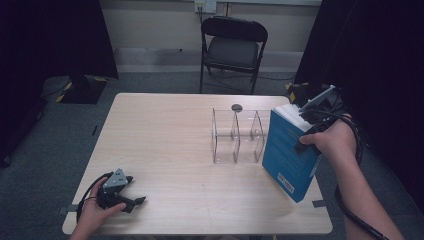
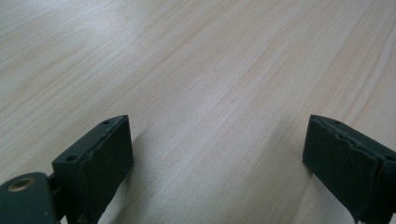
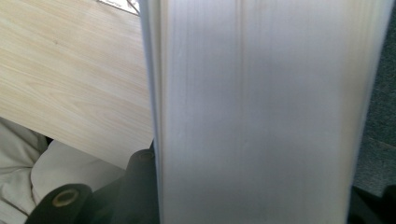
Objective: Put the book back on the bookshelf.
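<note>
A thick blue book (image 1: 290, 155) stands tilted at the table's right side, just right of a clear acrylic divider rack (image 1: 237, 135). My right gripper (image 1: 309, 120) is shut on the book's upper end, with the hand behind it. In the right gripper view the white page edges (image 3: 257, 116) run up between the jaws. Whether the book's lower corner touches the table I cannot tell. My left gripper (image 1: 136, 190) lies on the wooden table (image 1: 165, 130) at the front left, open. Between its pads (image 2: 107, 158) there is bare wood.
A small dark round disc (image 1: 236, 107) lies on the table just behind the rack. A black folding chair (image 1: 232, 47) stands beyond the far edge. Dark curtains hang at both sides. The table's right edge is close to the book.
</note>
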Action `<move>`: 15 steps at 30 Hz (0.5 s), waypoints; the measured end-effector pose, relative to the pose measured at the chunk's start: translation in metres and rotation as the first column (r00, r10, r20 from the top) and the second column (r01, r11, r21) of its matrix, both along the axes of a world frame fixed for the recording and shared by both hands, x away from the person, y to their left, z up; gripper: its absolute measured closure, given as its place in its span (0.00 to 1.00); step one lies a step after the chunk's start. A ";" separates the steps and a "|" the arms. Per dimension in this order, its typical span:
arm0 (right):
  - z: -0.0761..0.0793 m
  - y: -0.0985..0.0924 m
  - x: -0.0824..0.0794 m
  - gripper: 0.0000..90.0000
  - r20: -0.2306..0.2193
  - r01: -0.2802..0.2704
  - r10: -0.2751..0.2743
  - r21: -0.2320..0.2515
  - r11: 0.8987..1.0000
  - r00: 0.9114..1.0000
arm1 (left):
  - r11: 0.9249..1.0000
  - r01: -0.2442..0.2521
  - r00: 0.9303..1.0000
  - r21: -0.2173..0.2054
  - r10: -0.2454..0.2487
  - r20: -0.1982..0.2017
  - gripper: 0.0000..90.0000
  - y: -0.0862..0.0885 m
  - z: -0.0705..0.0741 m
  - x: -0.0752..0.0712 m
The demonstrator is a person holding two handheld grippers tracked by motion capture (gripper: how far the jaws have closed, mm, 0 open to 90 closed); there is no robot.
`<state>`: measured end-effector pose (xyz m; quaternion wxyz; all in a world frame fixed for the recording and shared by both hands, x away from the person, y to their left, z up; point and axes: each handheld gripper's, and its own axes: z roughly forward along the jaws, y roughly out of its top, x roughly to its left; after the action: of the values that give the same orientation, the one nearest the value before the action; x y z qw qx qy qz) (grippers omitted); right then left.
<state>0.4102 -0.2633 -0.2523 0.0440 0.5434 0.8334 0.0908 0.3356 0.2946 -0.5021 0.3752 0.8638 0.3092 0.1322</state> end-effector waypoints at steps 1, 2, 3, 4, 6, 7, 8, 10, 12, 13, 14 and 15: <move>0.000 0.000 0.000 0.69 0.001 0.001 -0.001 -0.005 1.000 1.000 | 1.000 0.000 1.000 0.004 0.000 0.003 0.09 0.000 0.000 0.000; 0.001 0.001 0.001 0.69 0.002 0.004 -0.004 -0.006 1.000 1.000 | 1.000 0.003 1.000 0.006 -0.003 0.005 0.08 0.000 0.000 0.001; 0.002 0.001 0.002 0.69 0.000 0.002 -0.002 -0.009 1.000 1.000 | 1.000 0.003 1.000 0.006 -0.003 0.005 0.08 0.000 0.000 0.001; 0.002 0.000 0.002 0.69 0.002 0.008 -0.008 0.003 1.000 1.000 | 1.000 0.003 1.000 0.006 -0.003 0.005 0.08 0.000 0.000 0.001; 0.003 0.000 0.003 0.69 0.008 0.012 -0.012 -0.003 1.000 1.000 | 1.000 0.003 1.000 0.006 -0.003 0.005 0.08 0.000 0.000 0.001; 0.003 0.000 0.003 0.69 0.012 0.017 -0.017 -0.001 1.000 1.000 | 1.000 0.003 1.000 0.007 -0.003 0.005 0.08 0.000 0.000 0.000; 0.004 0.000 0.004 0.69 0.015 0.014 -0.014 -0.001 1.000 1.000 | 1.000 0.003 1.000 0.007 -0.003 0.005 0.08 0.000 0.000 0.000; 0.005 0.000 0.005 0.69 0.008 0.019 -0.019 0.001 1.000 1.000 | 1.000 0.004 1.000 0.004 -0.004 0.002 0.08 0.000 0.000 0.000; 0.005 0.000 0.006 0.69 0.009 0.020 -0.020 0.000 1.000 1.000 | 1.000 0.001 1.000 0.000 -0.001 -0.002 0.08 -0.001 0.000 0.000; 0.005 0.000 0.006 0.69 0.009 0.019 -0.019 -0.002 1.000 1.000 | 1.000 0.002 1.000 0.001 -0.002 -0.001 0.08 -0.001 0.000 0.000; 0.005 0.000 0.007 0.69 0.011 0.017 -0.017 0.006 1.000 1.000 | 1.000 0.002 1.000 0.002 -0.002 -0.002 0.07 -0.001 0.000 0.000; 0.005 0.000 0.008 0.69 0.011 0.015 -0.015 -0.001 1.000 1.000 | 1.000 0.002 1.000 0.001 -0.002 -0.002 0.07 -0.001 0.000 0.000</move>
<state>0.4179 -0.2631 -0.2469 0.0493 0.5493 0.8290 0.0932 0.3357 0.2939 -0.5023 0.3745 0.8645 0.3084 0.1312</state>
